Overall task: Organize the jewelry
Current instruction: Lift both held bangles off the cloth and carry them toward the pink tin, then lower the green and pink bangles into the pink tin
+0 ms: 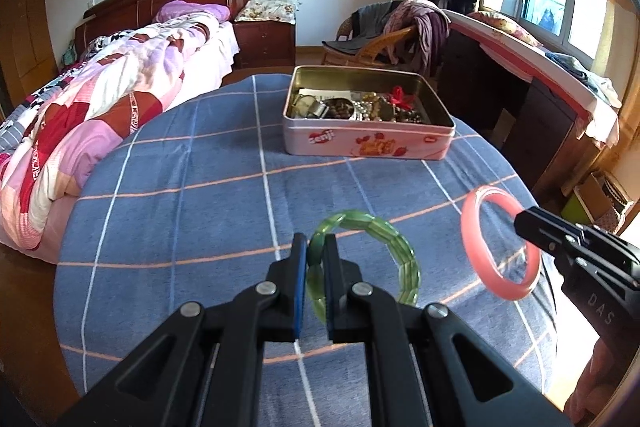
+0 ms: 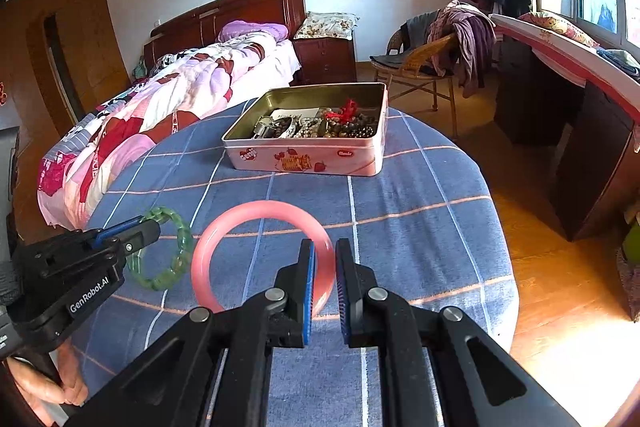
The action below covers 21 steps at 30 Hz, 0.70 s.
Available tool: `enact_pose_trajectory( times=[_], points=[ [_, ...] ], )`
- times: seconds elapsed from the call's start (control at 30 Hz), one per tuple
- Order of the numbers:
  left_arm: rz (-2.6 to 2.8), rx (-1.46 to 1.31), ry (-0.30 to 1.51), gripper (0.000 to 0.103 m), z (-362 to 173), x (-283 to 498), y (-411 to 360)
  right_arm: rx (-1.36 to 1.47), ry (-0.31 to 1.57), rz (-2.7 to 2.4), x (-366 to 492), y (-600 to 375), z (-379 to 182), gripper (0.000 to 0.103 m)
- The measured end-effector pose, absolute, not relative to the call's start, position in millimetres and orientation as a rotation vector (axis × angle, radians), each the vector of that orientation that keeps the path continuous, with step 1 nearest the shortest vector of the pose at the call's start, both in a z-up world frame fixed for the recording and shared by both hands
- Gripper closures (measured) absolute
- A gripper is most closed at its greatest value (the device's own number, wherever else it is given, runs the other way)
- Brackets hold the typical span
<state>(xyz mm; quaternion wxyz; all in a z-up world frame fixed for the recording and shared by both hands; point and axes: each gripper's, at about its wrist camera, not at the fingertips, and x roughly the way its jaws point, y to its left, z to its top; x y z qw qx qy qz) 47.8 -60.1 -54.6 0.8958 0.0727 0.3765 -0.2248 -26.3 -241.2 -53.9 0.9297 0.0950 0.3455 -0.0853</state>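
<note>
Holding one bracelet each: left gripper (image 1: 315, 259) has its jaws pinched on the green bracelet (image 1: 404, 255), right gripper (image 2: 325, 267) nipped on the pink bangle (image 2: 224, 239), both lifted over the blue cloth (image 1: 180, 187), prob. bound for the open tin (image 1: 368, 143) w/ beads. Readable: "GenRobot.AI", "DAS".

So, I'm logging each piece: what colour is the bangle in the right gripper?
Pink bangle, clearest in the right wrist view.
</note>
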Motion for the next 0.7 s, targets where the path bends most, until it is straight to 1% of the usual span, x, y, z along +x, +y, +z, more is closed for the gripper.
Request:
enact_pose_trajectory(
  times=[0.27,0.47,0.7],
  points=[
    [-0.515,0.123,0.798,0.095,-51.5,50.7,-72.1,0.186,0.692,-0.196,-27.1,-247.8,-48.9,0.093],
    [-0.552,0.133,0.764,0.095,-41.6,52.4,-86.8,0.187,0.667,-0.219,-24.0,-257.4,-38.9,0.093],
    [-0.526,0.162,0.743,0.095,-35.5,75.2,-99.6,0.200,0.643,-0.247,-8.5,-272.7,-29.2,0.093]
  ],
)
